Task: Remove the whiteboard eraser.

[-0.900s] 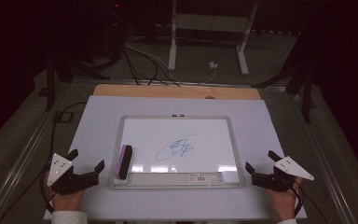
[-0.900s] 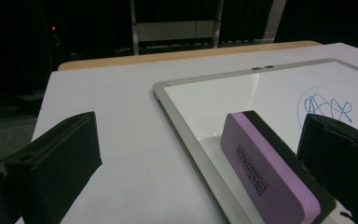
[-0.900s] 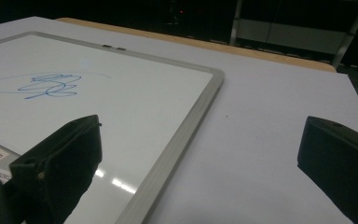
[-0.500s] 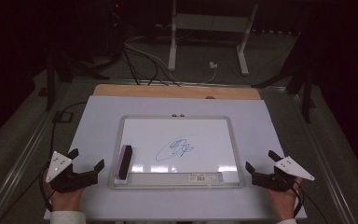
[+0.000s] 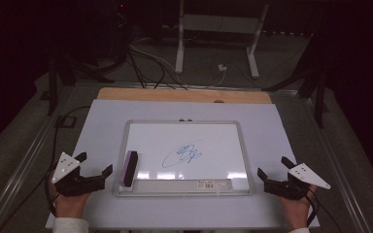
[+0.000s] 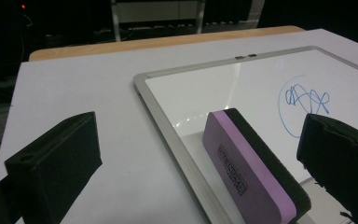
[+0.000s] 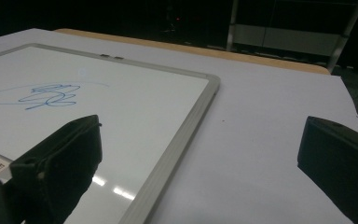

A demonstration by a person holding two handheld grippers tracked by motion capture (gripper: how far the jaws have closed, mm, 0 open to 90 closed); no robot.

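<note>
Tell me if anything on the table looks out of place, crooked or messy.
Nothing looks damaged or spilled. The whiteboard lies square on the table. A blue scribble marks its middle, and the purple eraser lies near its left edge. The left gripper and right gripper rest open beside the board.
</note>
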